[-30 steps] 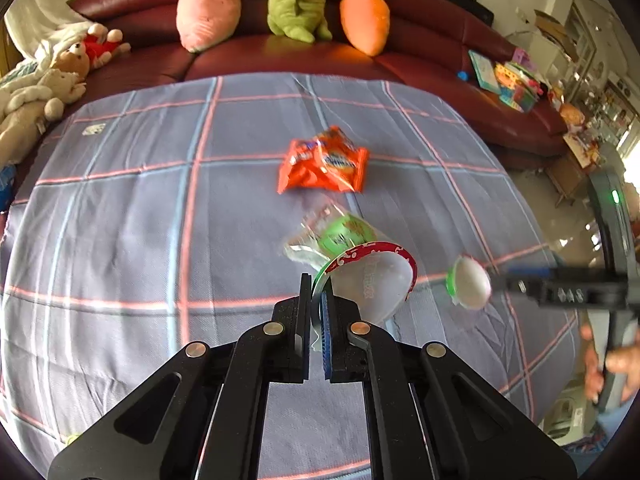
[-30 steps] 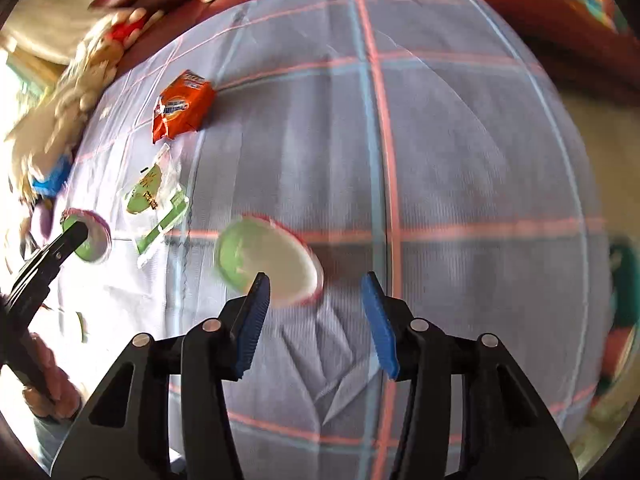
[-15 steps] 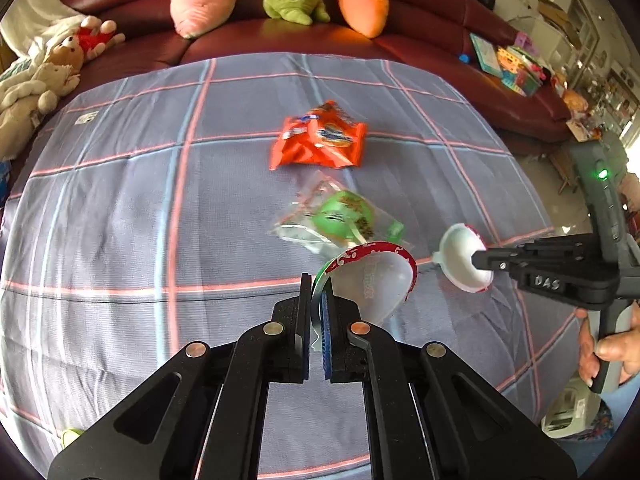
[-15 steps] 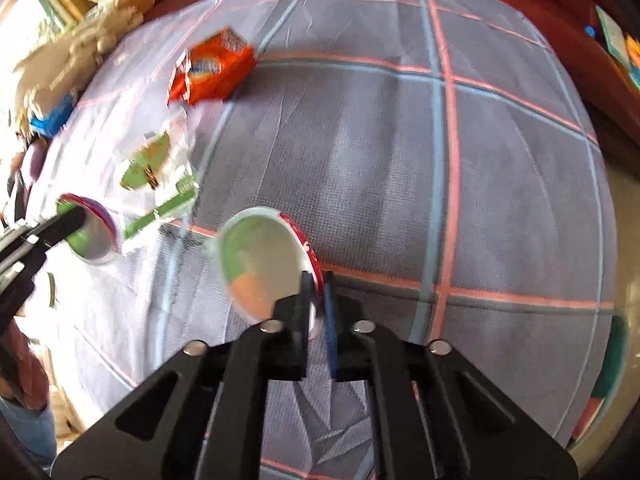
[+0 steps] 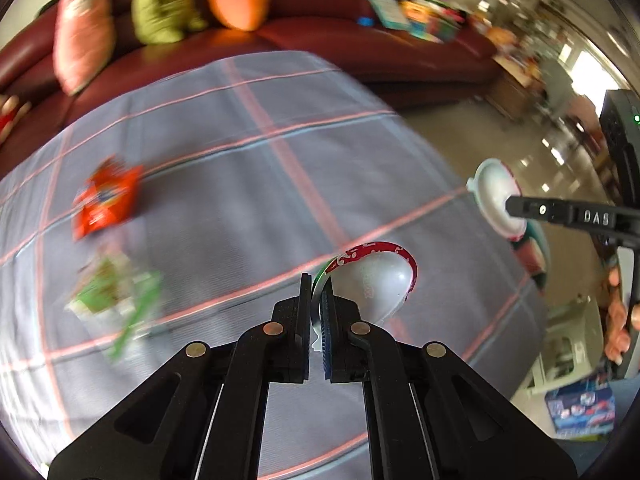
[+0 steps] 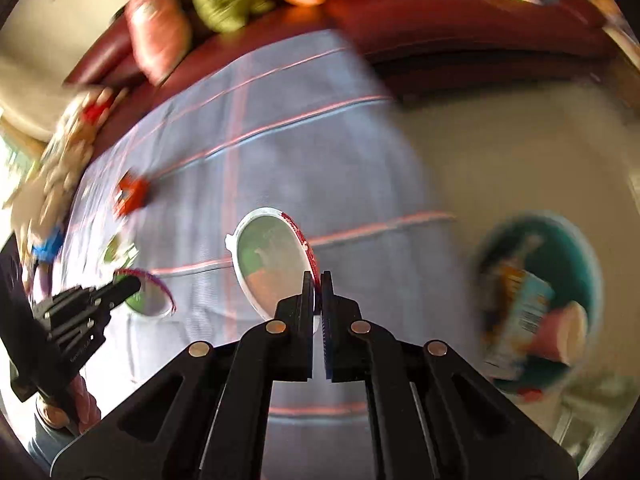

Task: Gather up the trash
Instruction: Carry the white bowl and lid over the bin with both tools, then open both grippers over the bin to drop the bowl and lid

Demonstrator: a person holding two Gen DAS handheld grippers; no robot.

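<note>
Two round foil lids, red-rimmed, are the trash in hand. The first lid [image 5: 372, 280] stands on edge in my left gripper [image 5: 316, 320], whose fingers are pressed together on its rim, as they were a second ago. The second lid [image 6: 272, 260] is new to the grip: a second ago it lay flat on the cloth with my right gripper [image 6: 317, 308] spread around it; now the fingers are pinched on its near rim and the lid hangs clear of the tabletop [image 5: 248, 168].

Both views have swung to the right since then, and are blurred by the swing. A teal bin [image 6: 536, 300] with packaging already in it now shows at the right of the right wrist view, on the floor beyond the tabletop's edge. In the left wrist view the right gripper [image 5: 516, 210] and its lid [image 5: 494, 196] sit at the right edge of the cloth.

I judge the pick-up step finished for both lids and the carry to the bin under way; release over it comes next.

Left on the cloth, well apart from the grippers: an orange snack packet [image 5: 106, 200] at far left and a clear-and-green wrapper [image 5: 114, 296] nearer. These remain to collect. A red sofa [image 5: 360, 40] with plush toys lies beyond.
</note>
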